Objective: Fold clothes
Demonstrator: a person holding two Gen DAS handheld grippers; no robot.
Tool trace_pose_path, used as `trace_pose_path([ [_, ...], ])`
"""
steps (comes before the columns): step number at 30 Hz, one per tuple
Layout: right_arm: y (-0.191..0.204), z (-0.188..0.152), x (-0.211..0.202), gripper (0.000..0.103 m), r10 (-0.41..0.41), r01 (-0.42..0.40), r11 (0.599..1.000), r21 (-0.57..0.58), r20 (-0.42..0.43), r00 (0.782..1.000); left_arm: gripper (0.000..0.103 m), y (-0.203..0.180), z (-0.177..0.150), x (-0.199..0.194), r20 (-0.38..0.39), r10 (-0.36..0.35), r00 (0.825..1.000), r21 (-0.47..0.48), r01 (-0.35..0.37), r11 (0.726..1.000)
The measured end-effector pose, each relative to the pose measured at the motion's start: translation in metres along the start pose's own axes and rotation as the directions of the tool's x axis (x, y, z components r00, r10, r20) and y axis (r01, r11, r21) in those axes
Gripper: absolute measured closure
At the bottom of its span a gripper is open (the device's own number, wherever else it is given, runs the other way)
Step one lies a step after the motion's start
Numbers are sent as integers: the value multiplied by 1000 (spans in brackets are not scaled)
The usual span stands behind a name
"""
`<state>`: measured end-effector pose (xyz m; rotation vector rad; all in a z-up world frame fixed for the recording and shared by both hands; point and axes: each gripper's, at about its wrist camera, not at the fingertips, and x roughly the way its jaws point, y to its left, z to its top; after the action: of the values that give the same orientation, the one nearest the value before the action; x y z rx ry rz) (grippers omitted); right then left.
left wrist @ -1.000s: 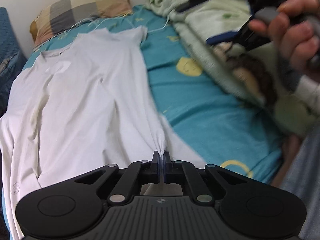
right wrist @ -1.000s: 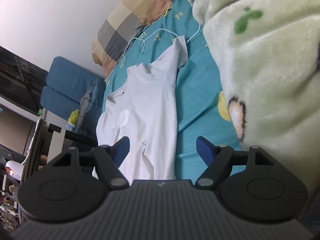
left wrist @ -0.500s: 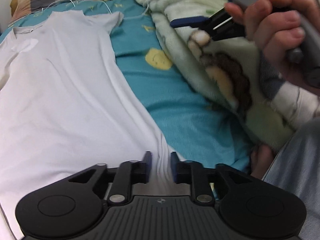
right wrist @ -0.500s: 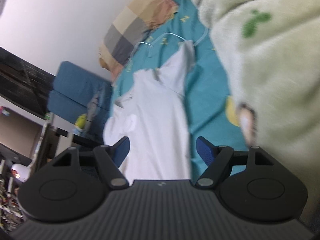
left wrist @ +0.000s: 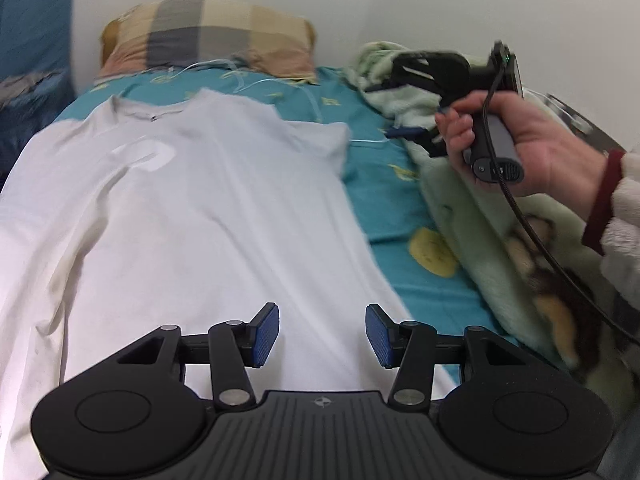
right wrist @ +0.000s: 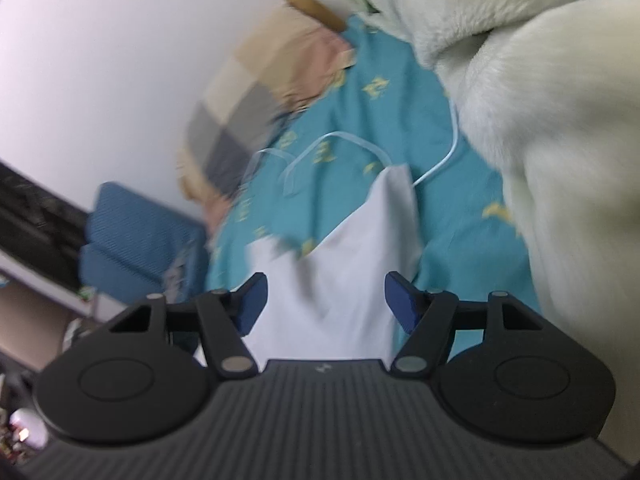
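Left gripper [left wrist: 322, 334] is seen first in the left wrist view: its jaws are opening, nothing is clamped, and only the near hem of the white shirt [left wrist: 192, 216] lies below the gap. One shirt is counted, spread flat on the teal bedsheet [left wrist: 384, 184] from the near edge up toward the far end. One checked pillow [left wrist: 208, 36] is counted at the far end, and one green blanket [left wrist: 492, 240] along the right. One hand [left wrist: 532, 148] is seen at the right, carrying the right gripper [left wrist: 404, 110] above the blanket's edge, just right of the shirt's right sleeve. If the hem is regrasped off-centre, a crooked fold could result.

Over to the right wrist view, blurred: the right gripper [right wrist: 324, 300] is closing, yet no cloth is pinched; the sleeve [right wrist: 372, 248] is lined up just ahead of the gap. Thin pale straps or cords [right wrist: 340, 140] lie beyond the sleeve; their number cannot be told. They could be caught with the sleeve, or bedsheet could be pinched underneath.
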<state>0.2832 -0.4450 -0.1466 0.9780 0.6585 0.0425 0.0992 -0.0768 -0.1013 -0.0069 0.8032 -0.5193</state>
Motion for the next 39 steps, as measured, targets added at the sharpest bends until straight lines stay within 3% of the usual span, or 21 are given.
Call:
trace_pose_path([
  [7, -31, 37, 97, 52, -115, 115, 993, 10, -4, 993, 52, 45, 6, 21, -6, 8, 1000, -114, -8, 993],
  [9, -33, 37, 113, 75, -161, 161, 987, -16, -7, 987, 52, 55, 6, 26, -17, 2, 1000, -143, -4, 990],
  [10, -34, 36, 118, 96, -174, 174, 984, -28, -9, 985, 52, 57, 7, 27, -18, -1, 1000, -154, -2, 988],
  [11, -33, 35, 118, 99, -173, 172, 984, -37, -8, 985, 52, 59, 8, 28, -17, -1, 1000, -164, -2, 986],
  [15, -23, 28, 85, 100, -123, 130, 989, -68, 97, 988, 52, 63, 11, 17, 14, 7, 1000, -187, -5, 982],
  [19, -32, 17, 67, 99, -236, 250, 962, -110, 127, 963, 52, 59, 16, 2, 51, 26, 998, -178, -16, 984],
  [22, -26, 9, 65, 100, -250, 266, 956, -123, 133, 959, 52, 57, 18, -10, 82, 44, 996, -175, -29, 984],
  [26, 17, 2, 51, 99, -165, 192, 972, -137, 188, 968, 52, 68, 25, -22, 121, 69, 990, -226, -41, 973],
  [30, 94, -30, 35, 99, -14, 86, 950, -301, 232, 972, 52, 88, 33, -39, 172, 103, 980, -285, -50, 957],
  [32, 130, -63, 36, 99, 66, 24, 915, -403, 207, 976, 52, 101, 36, -52, 199, 130, 971, -304, -65, 950],
  [35, 159, -125, 58, 99, 124, -58, 851, -522, 92, 988, 52, 121, 39, -71, 240, 178, 954, -331, -92, 939],
  [37, 166, -167, 86, 99, 108, -84, 804, -589, 5, 994, 52, 137, 37, -82, 261, 217, 941, -363, -113, 925],
  [39, 161, -202, 110, 97, 56, -90, 770, -631, -73, 996, 52, 154, 33, -87, 251, 234, 939, -416, -114, 902],
])
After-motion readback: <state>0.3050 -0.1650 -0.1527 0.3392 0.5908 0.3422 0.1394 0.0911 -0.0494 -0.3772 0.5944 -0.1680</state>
